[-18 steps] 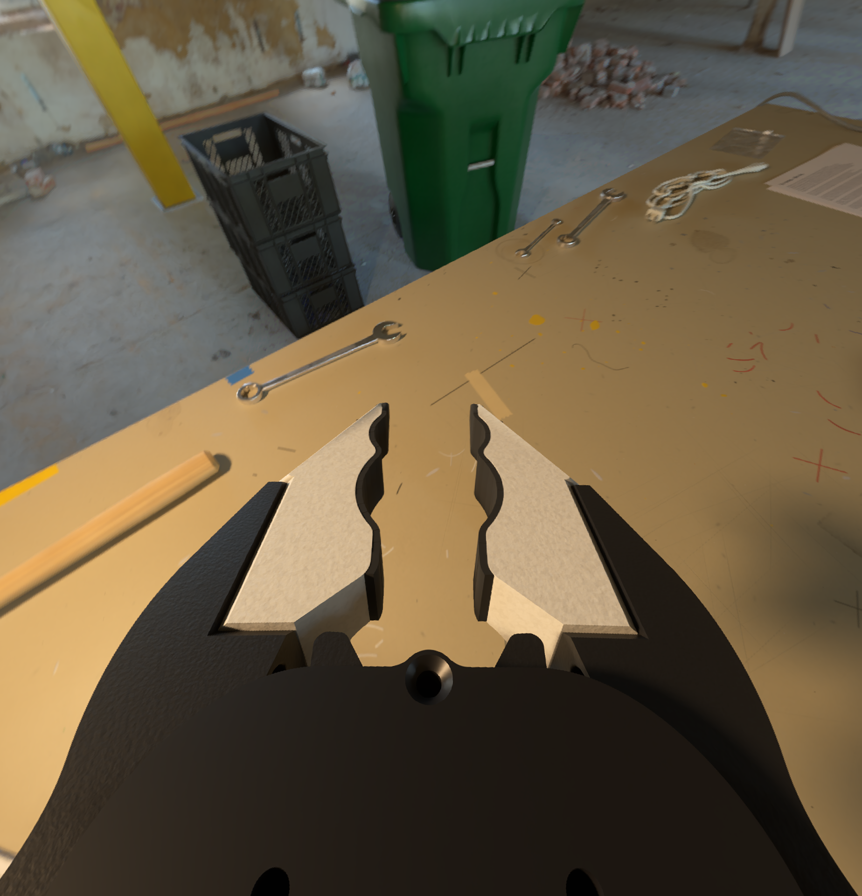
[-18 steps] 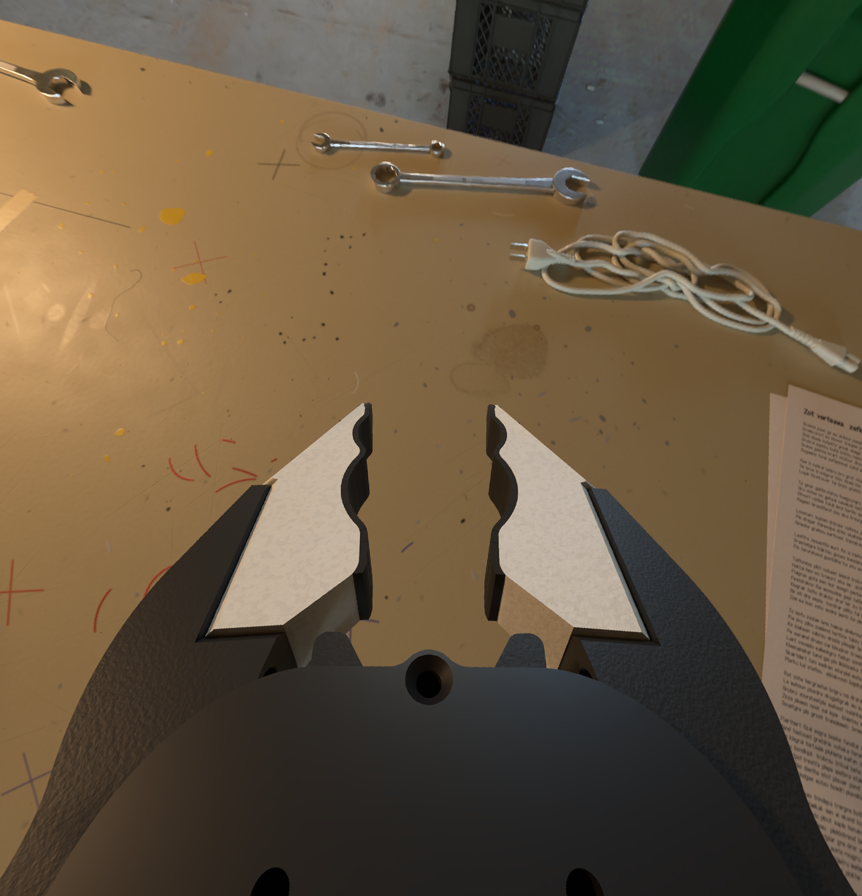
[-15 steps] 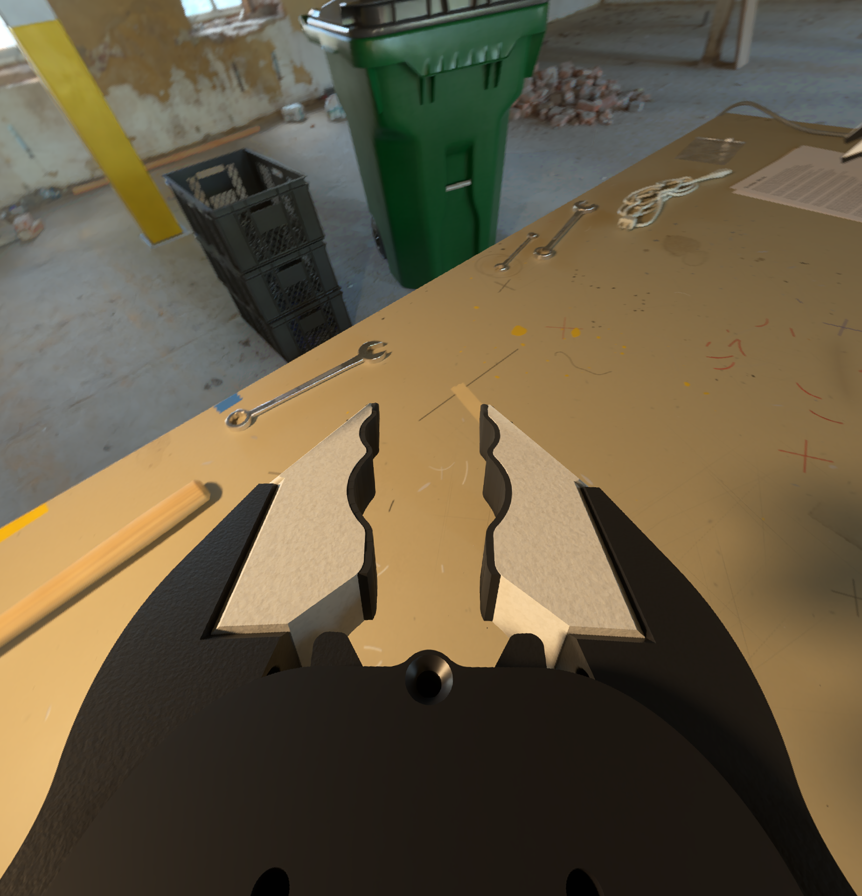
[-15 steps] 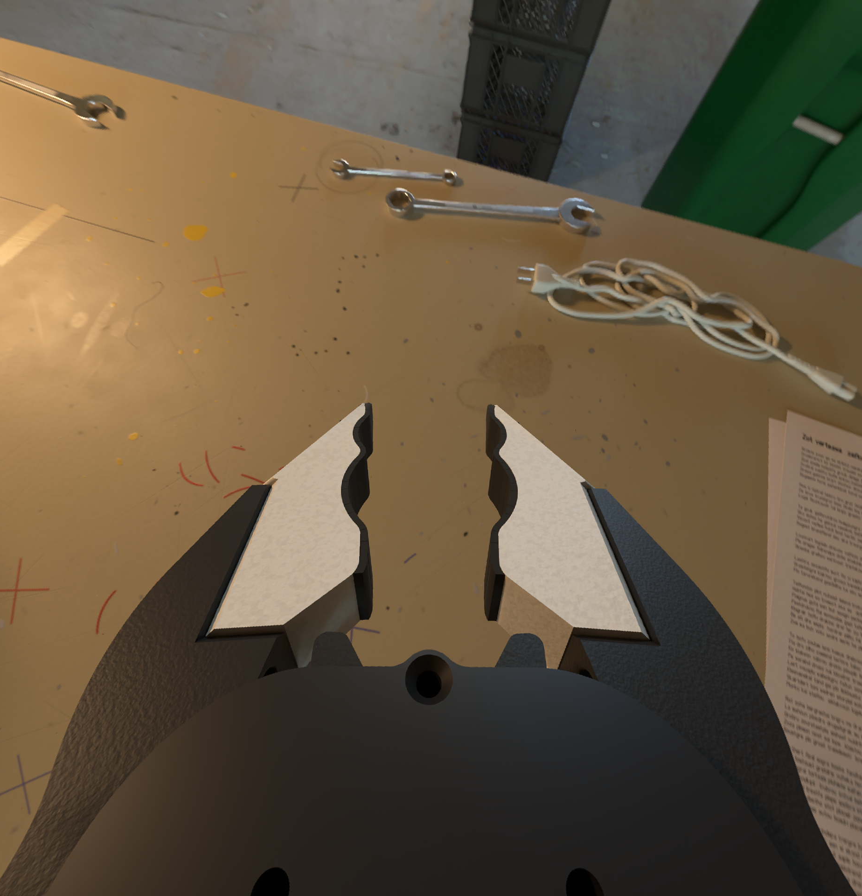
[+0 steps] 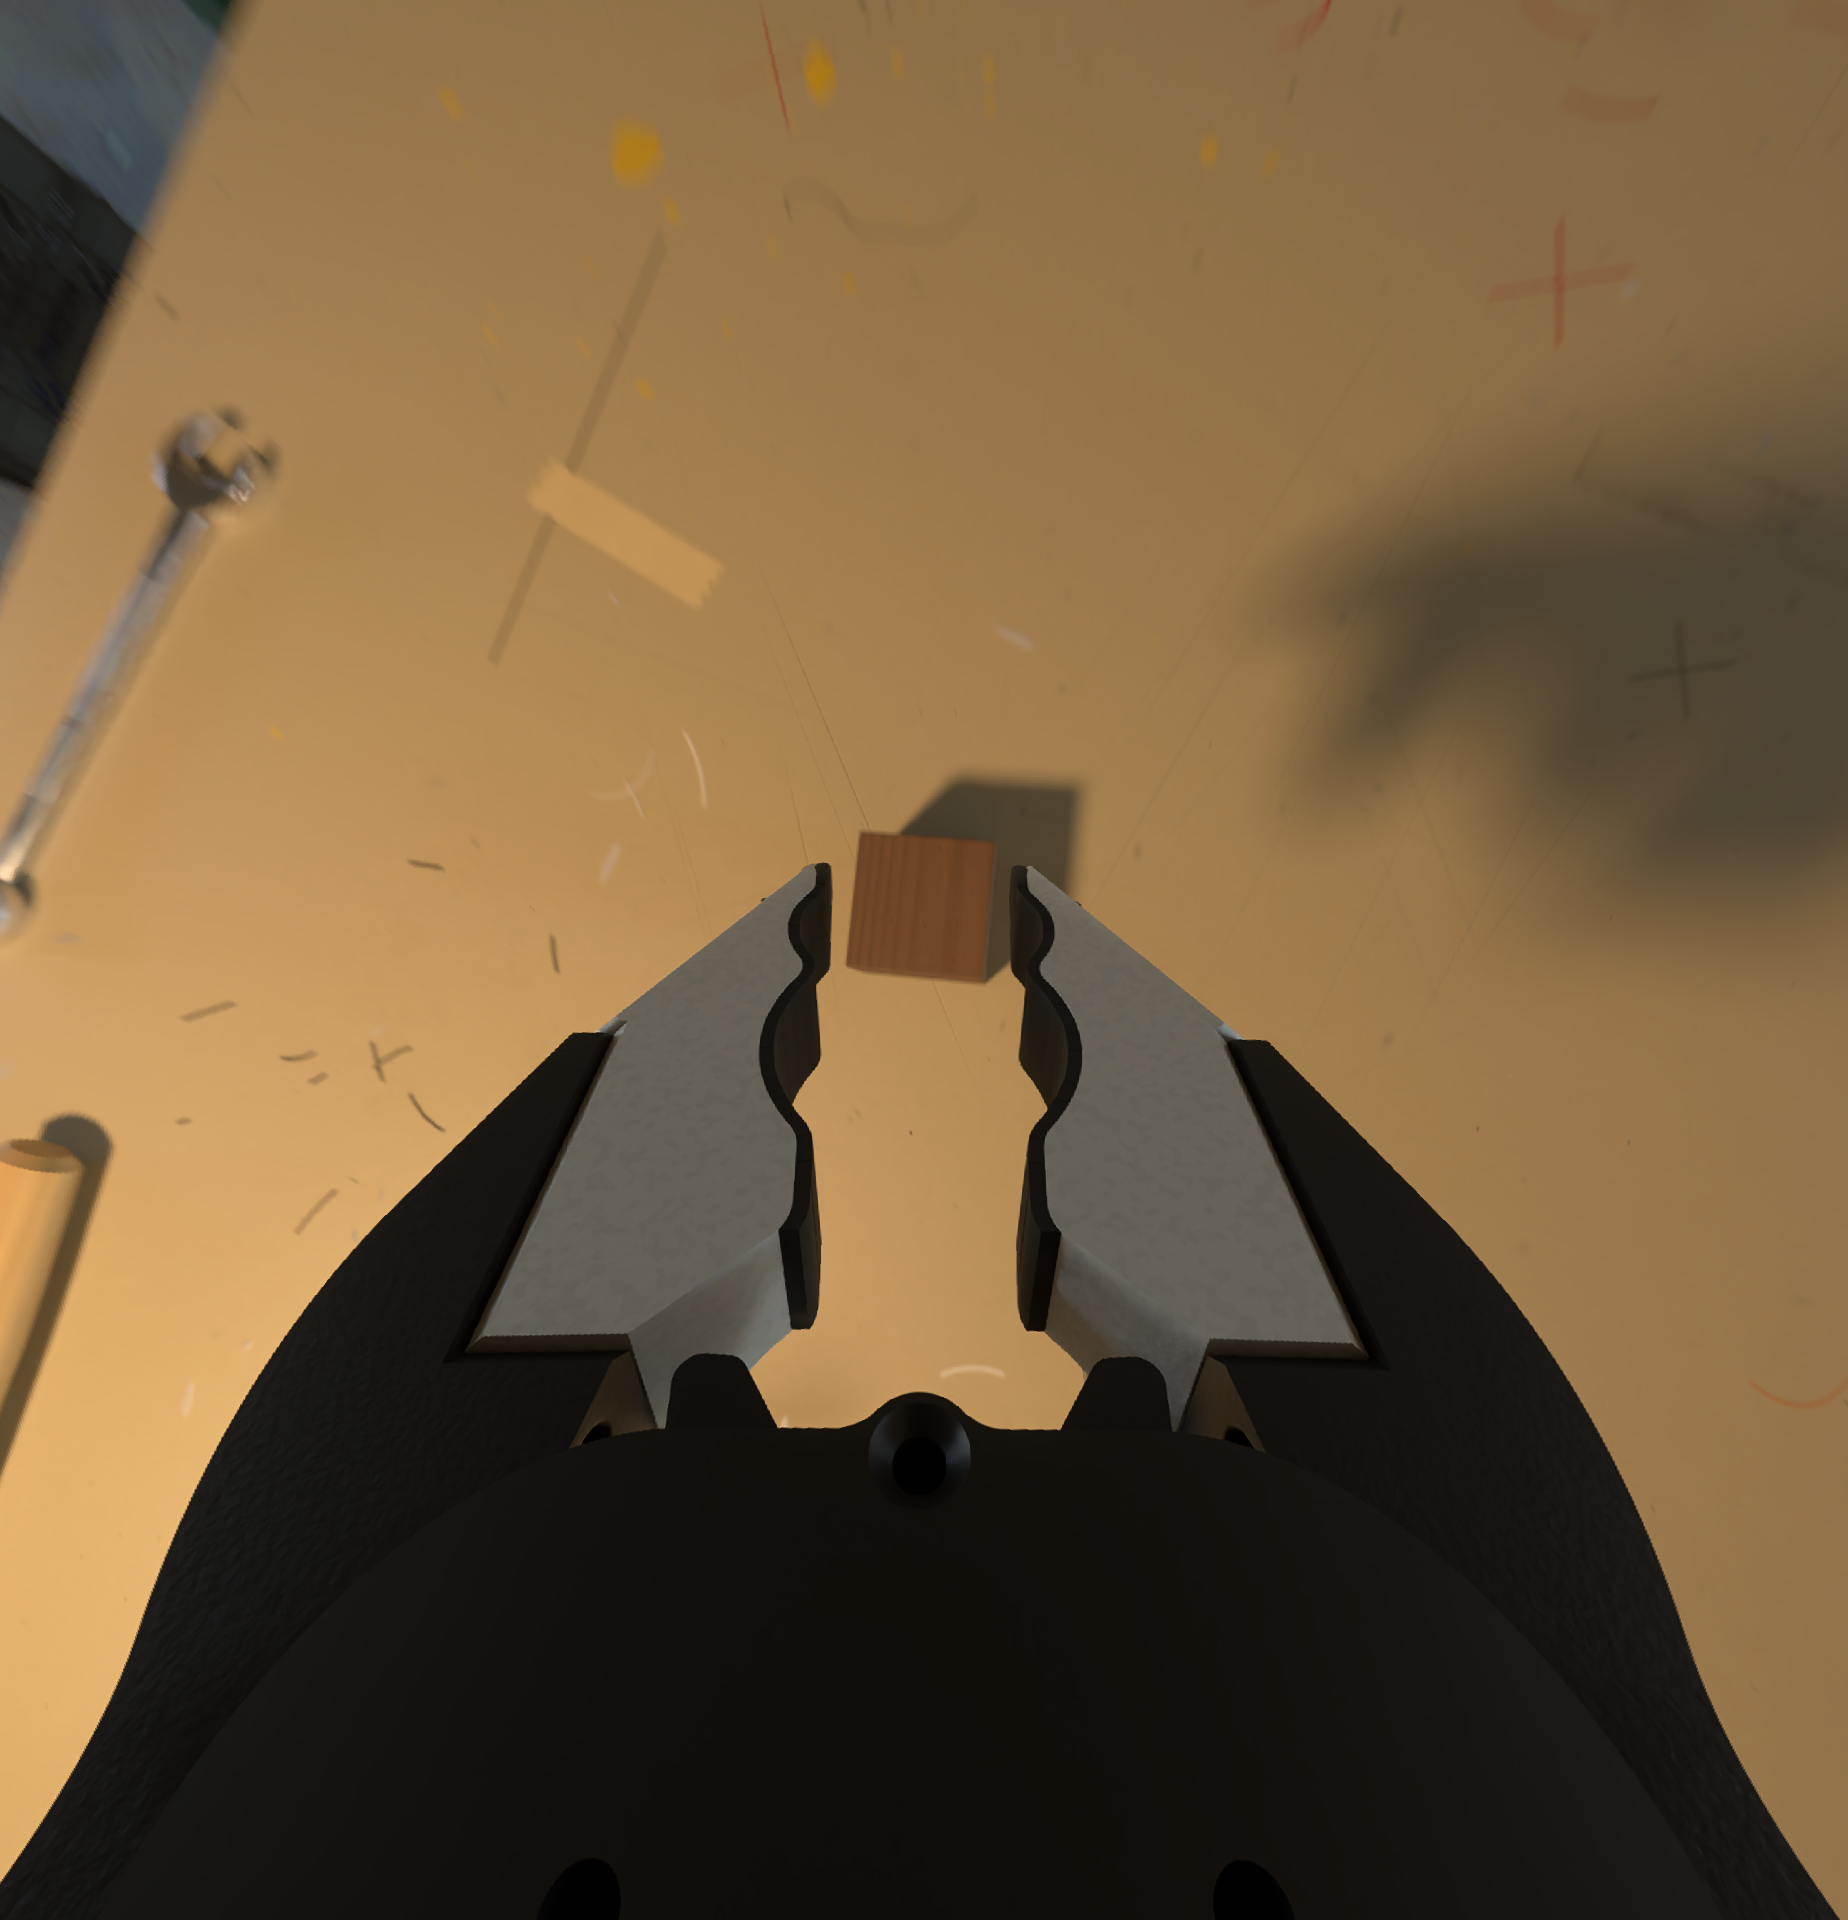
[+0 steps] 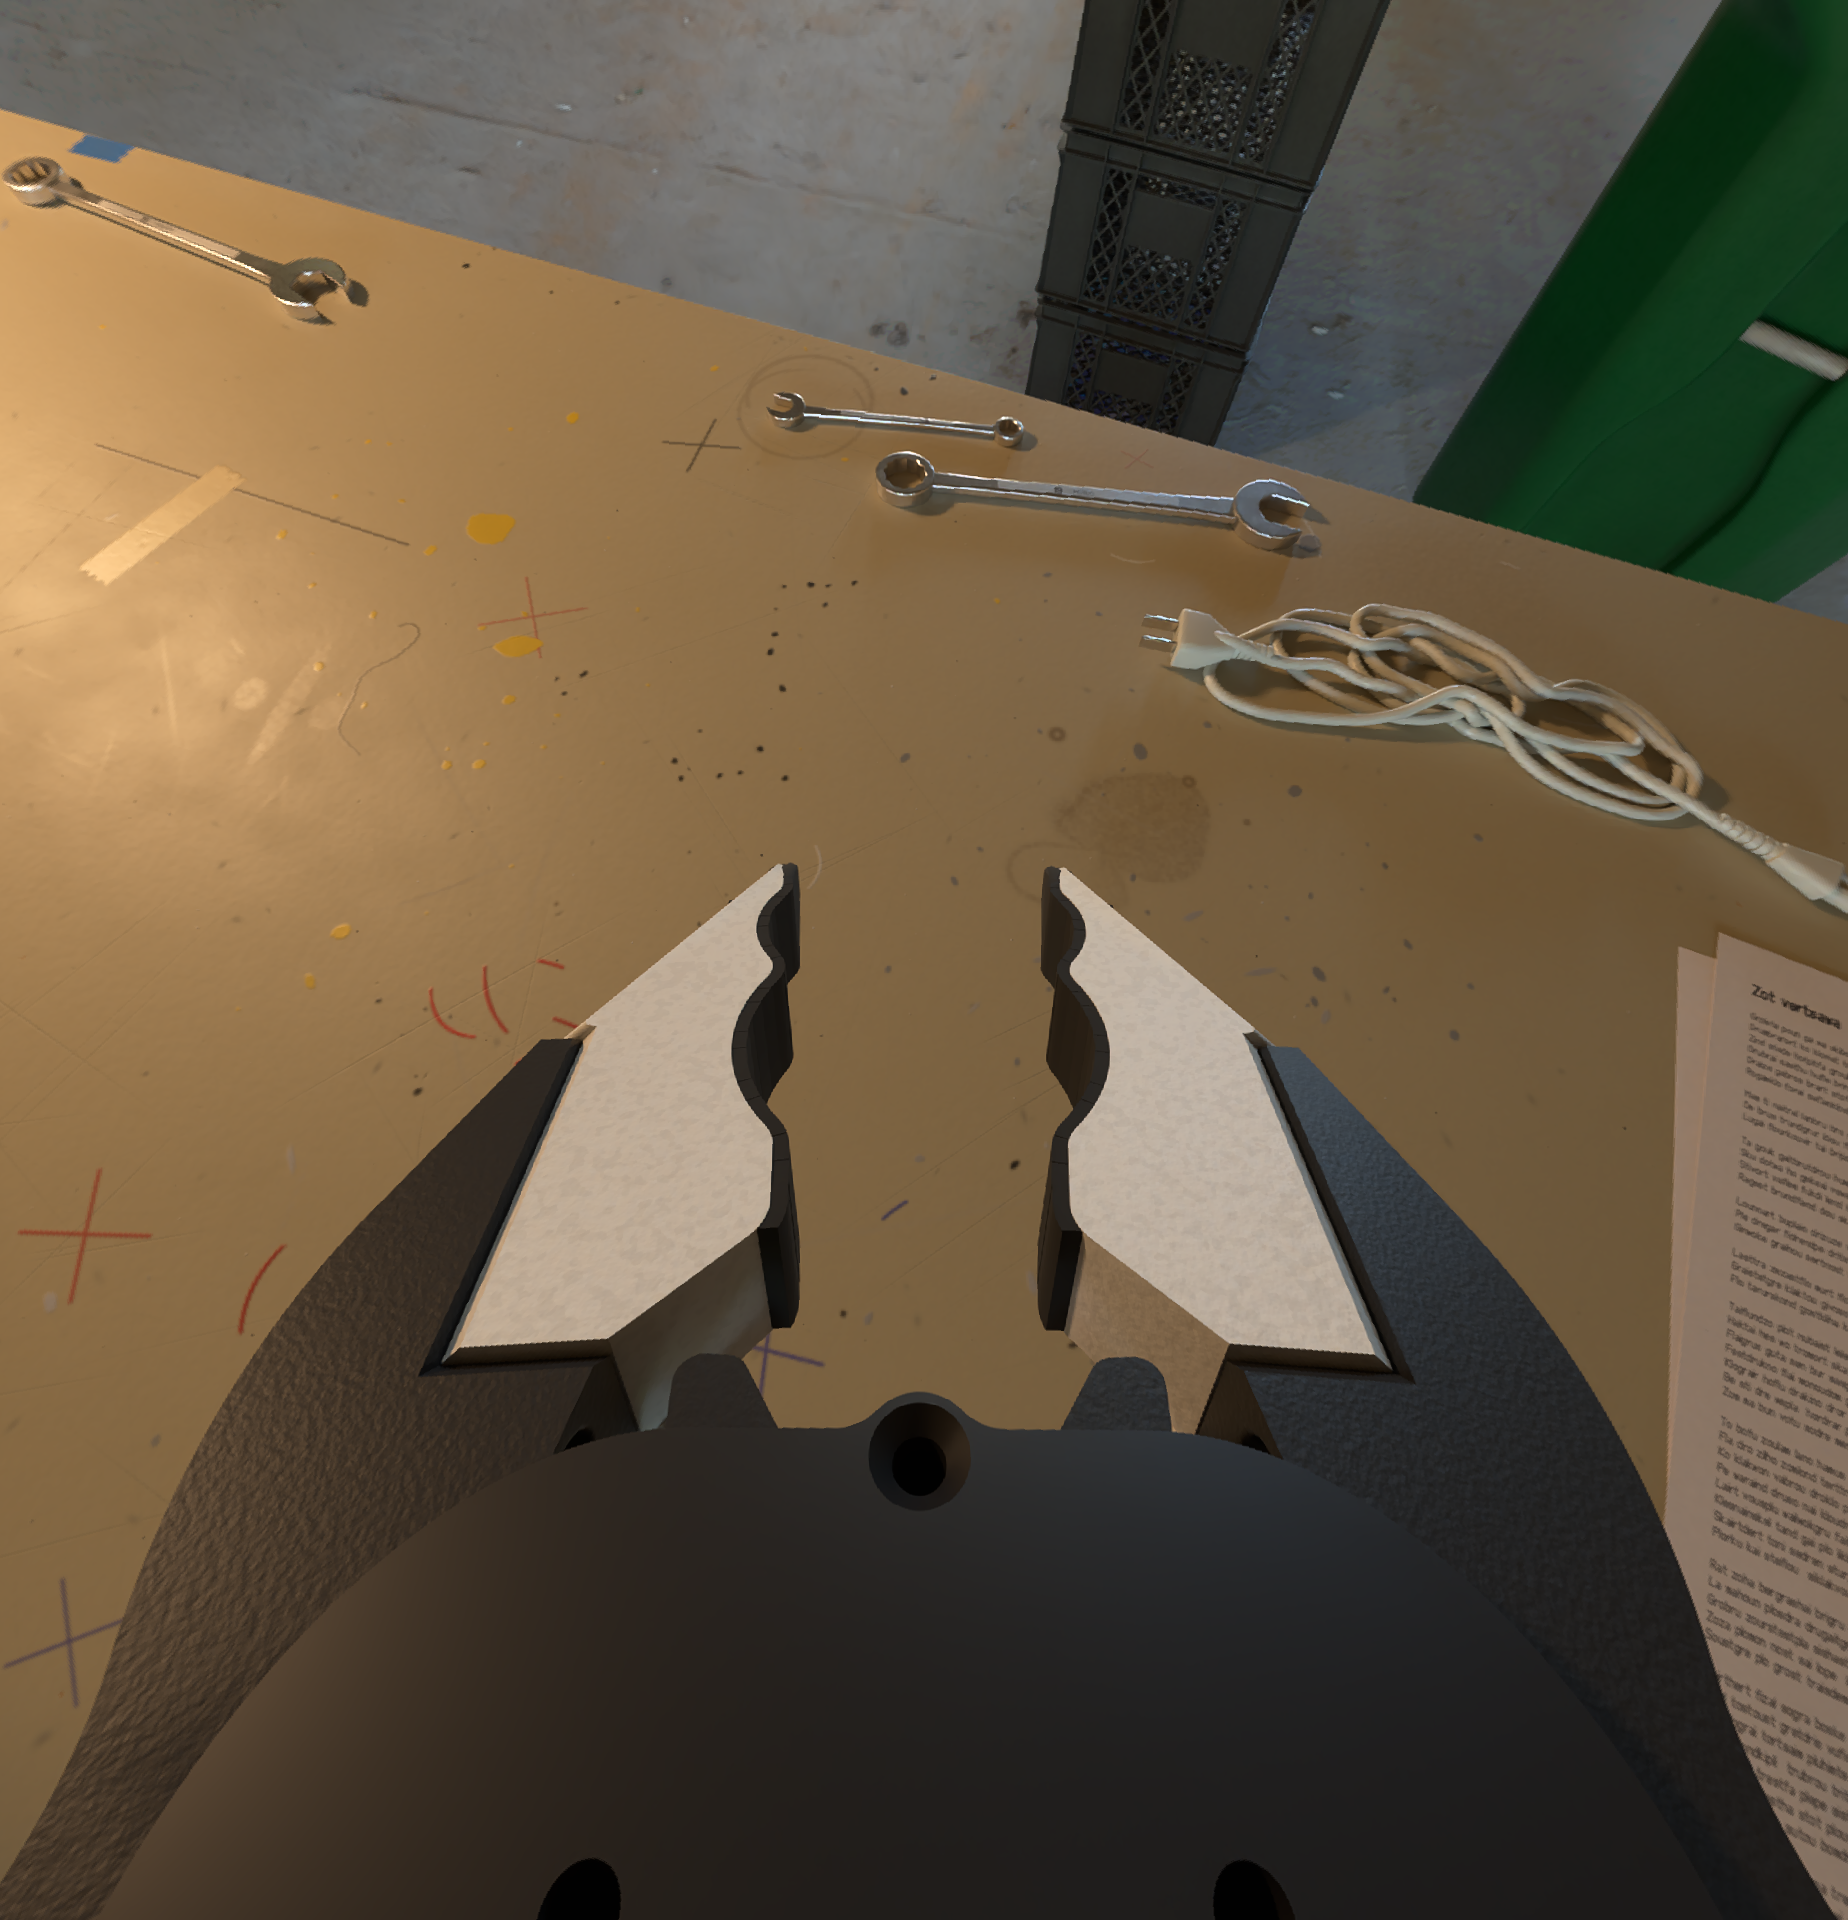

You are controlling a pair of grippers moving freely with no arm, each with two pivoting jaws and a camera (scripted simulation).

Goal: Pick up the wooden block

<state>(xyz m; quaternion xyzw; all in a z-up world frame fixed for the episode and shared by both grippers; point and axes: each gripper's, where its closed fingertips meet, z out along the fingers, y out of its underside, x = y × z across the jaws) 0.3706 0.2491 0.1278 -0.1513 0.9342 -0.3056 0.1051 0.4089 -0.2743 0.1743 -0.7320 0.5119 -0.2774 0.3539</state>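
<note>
The left gripper (image 5: pixel 918 883) pointed almost straight down at the tan worktable (image 5: pixel 1211 468), its two pale fingers (image 5: pixel 691 1091) spread apart with a clear gap between the tips. The wooden block (image 5: pixel 920 921), a small reddish-brown cube, sat on the table framed between those fingertips at about 12 o'clock from the gripper's body; narrow slivers of table showed on both sides of it, so neither finger touched it, and its dark shadow fell behind it toward 1 o'clock. A strip of masking tape (image 5: pixel 625 532) lay farther off at 11 o'clock, a steel wrench (image 5: pixel 109 665) ran along the table's edge at 10 o'clock, and the rounded end of a light wooden dowel (image 5: pixel 16 1278) showed at 9 o'clock. A broad blurred shadow darkened the table at 2 o'clock. The right gripper (image 6: pixel 918 883) hung over another part of the same table, fingers likewise parted and holding nothing, only bare stained surface between them. From it, a large wrench (image 6: pixel 1096 501) and a smaller wrench (image 6: pixel 899 418) lay near the far edge at 12 o'clock, a third wrench (image 6: pixel 187 241) at 10 o'clock, a tangled white power cord (image 6: pixel 1471 707) at 2 o'clock, and printed paper sheets (image 6: pixel 1793 1351) at 3 o'clock. Beyond the table stood stacked black crates (image 6: pixel 1180 208) and a green bin (image 6: pixel 1709 312). The block did not show in the right wrist view.
</note>
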